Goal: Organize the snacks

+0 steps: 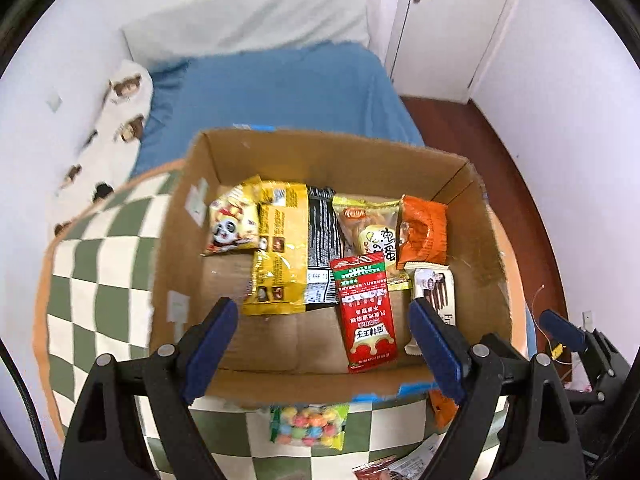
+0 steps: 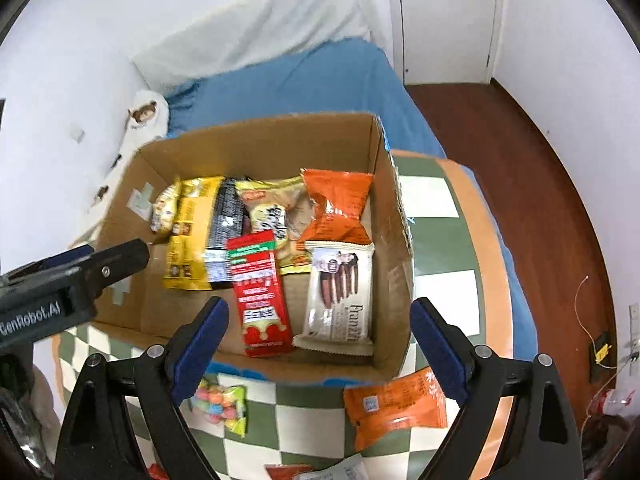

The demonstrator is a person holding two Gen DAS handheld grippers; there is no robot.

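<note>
Blue-padded fingers (image 1: 212,344) of the left tool (image 1: 324,344) fill the bottom of the left wrist view, spread wide with nothing between them, above the near wall of a cardboard box (image 1: 280,148). The right tool (image 2: 320,344) stands equally wide apart and empty over the same box in its own view.

The box sits on a green-and-cream checkered mat (image 1: 100,280) with an orange border, laid over a bed with a blue sheet (image 1: 280,92). Inside the box the snacks lie flat on the bottom. Along the far side, from left to right in the left wrist view, are a panda-printed packet (image 1: 232,224), a yellow bag (image 1: 278,248), a black packet (image 1: 322,236), a clear-wrapped bun packet (image 1: 368,228) and an orange packet (image 1: 424,232). Nearer the camera lie a red packet (image 1: 368,312) with a green band at its far end and, just beside it on the right, a white wafer packet (image 1: 434,284) showing brown sticks; the wafer packet's far end touches the orange one.

Outside the box, on the mat just beside its near wall, lies a clear bag of coloured candy balls (image 1: 308,426). A second orange packet (image 2: 394,408) lies on the mat near the box's near right corner, and parts of other wrappers (image 2: 340,470) show at the bottom edge, too cut off to identify.
</note>
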